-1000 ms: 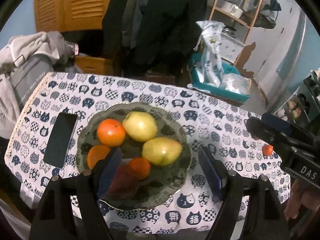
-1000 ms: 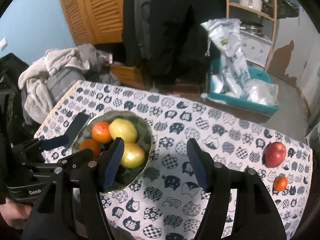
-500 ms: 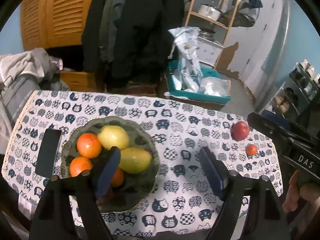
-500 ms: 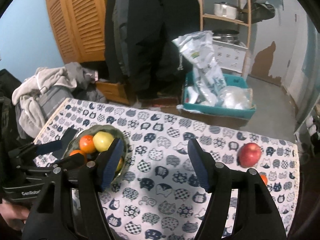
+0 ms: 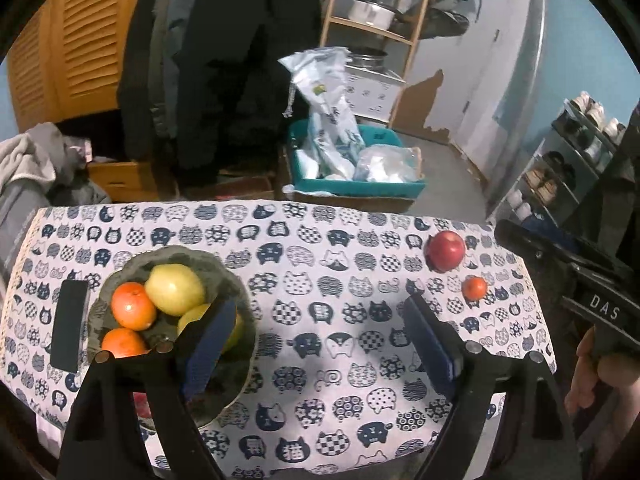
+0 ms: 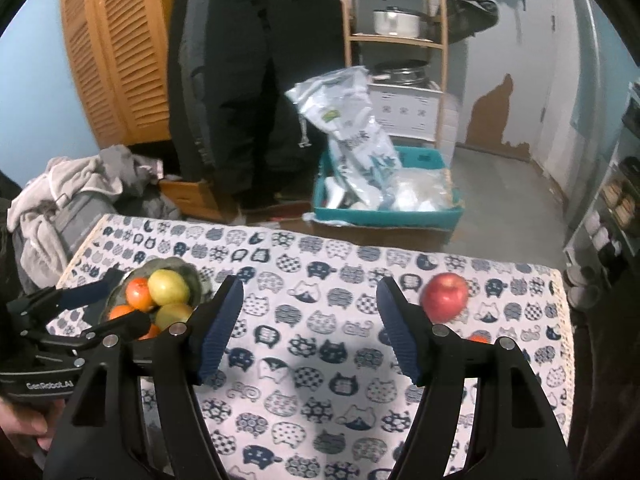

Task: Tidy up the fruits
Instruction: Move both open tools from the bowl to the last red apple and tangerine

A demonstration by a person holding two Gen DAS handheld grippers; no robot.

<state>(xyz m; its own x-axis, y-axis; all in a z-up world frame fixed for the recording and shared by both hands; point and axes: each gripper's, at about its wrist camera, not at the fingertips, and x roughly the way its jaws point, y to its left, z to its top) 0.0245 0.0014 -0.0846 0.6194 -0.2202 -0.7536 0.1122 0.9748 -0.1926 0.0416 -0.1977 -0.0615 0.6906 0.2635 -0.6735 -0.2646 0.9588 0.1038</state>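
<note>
Fruit sorting well under way on a tabletop (image 5: pixel 320 360) dressed in a cat-print cloth. Already gathered in the dark bowl (image 5: pixel 236 280) at the left side: two oranges (image 5: pixel 133 311), two yellow-green pears (image 5: pixel 174 289) and, partly hidden behind the near finger, more fruit that cannot be made out clearly. Still loose at the far right of the tabletop, well apart from the bowl: a red apple (image 5: pixel 446 251) and, just beside it toward the near edge, a small tangerine (image 5: pixel 474 288). Seen from the right wrist, the same apple (image 6: pixel 445 297) just beyond the right-hand finger, the tangerine (image 6: pixel 478 338) mostly hidden behind it.

Left gripper (image 5: pixel 316 344) above the tabletop, fingers spread wide and holding nothing, its left finger overlapping the bowl's near rim in the view. Right gripper (image 6: pixel 310 328) likewise spread wide and empty, aimed at bare cloth between bowl and apple.

Also on the tabletop, a dark phone (image 5: pixel 70 325) lying flat just left of the bowl.

By the look of it, most of the job done; likely remaining, the apple and the tangerine to be carried across to the bowl, the right gripper the nearer of the two.
</note>
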